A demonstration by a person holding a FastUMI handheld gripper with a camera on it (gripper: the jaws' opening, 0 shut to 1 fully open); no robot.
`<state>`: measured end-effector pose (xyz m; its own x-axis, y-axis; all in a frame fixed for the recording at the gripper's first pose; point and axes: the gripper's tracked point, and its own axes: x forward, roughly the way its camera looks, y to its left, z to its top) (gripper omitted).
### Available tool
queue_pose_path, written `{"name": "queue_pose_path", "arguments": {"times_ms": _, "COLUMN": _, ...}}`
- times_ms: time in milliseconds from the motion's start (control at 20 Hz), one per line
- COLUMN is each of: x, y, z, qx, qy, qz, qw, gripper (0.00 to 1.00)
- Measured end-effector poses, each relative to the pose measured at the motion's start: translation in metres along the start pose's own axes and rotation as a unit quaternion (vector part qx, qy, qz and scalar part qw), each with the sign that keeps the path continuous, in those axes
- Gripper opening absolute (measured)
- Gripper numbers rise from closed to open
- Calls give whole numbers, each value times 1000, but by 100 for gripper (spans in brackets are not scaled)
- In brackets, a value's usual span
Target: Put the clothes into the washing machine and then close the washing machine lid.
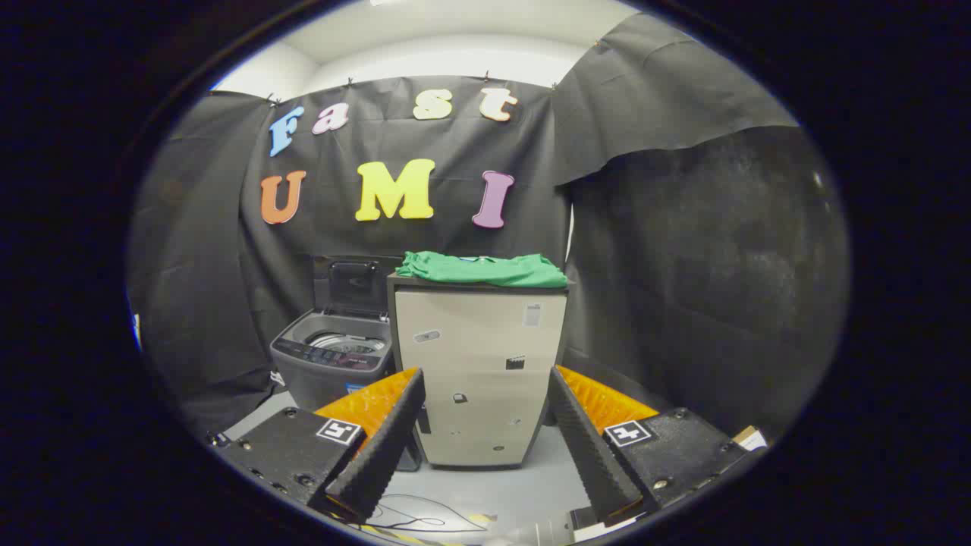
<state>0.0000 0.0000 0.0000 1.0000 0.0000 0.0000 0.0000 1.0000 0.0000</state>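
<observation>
A folded bright-green cloth garment [481, 268] is lying flat on top of a tall beige cabinet [479, 371], well beyond the gripper [485, 387] — its fingers are spreading wide, holding nothing. Beside the cabinet, a grey top-loading washing machine [334, 360] is standing with its lid [353, 287] raised — pale floor [485, 493] is lying open between.

Pale cabinet [480, 379], stickers on front

1. You get even, fairly bright light from overhead; the pale ceiling strip [455, 45] looks washed out.
2. Your fisheye bends straight lines near the rim.
3. Focus stays sharp centrally; the black cloth [705, 288] swallows detail.
</observation>
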Motion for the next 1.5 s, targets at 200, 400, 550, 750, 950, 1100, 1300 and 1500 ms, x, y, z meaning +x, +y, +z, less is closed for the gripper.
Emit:
{"name": "queue_pose_path", "arguments": {"times_ms": 200, "x": -3, "y": -1, "z": 5, "qx": -4, "qy": -4, "qz": -3, "qw": 1000, "gripper": 100}}
{"name": "queue_pose_path", "arguments": {"times_ms": 400, "x": -2, "y": 0, "z": 8, "qx": -5, "qy": -6, "qz": -6, "qw": 1000, "gripper": 100}}
{"name": "queue_pose_path", "arguments": {"times_ms": 550, "x": -2, "y": 1, "z": 10, "qx": -4, "qy": -6, "qz": -6, "qw": 1000, "gripper": 100}}
{"name": "queue_pose_path", "arguments": {"times_ms": 750, "x": -2, "y": 4, "z": 12, "qx": -5, "qy": -5, "qz": -7, "qw": 1000, "gripper": 100}}
{"name": "queue_pose_path", "arguments": {"times_ms": 950, "x": 0, "y": 7, "z": 19, "qx": 0, "qy": -5, "qz": -9, "qw": 1000, "gripper": 100}}
{"name": "queue_pose_path", "arguments": {"times_ms": 1100, "x": 3, "y": 9, "z": 32, "qx": -2, "qy": -10, "qz": -13, "qw": 1000, "gripper": 100}}
{"name": "queue_pose_path", "arguments": {"times_ms": 1300, "x": 11, "y": 13, "z": 59, "qx": 6, "qy": -16, "qz": -22, "qw": 1000, "gripper": 100}}
{"name": "queue_pose_path", "arguments": {"times_ms": 1500, "x": 27, "y": 9, "z": 96, "qx": 12, "qy": -27, "qz": -41, "qw": 999, "gripper": 100}}
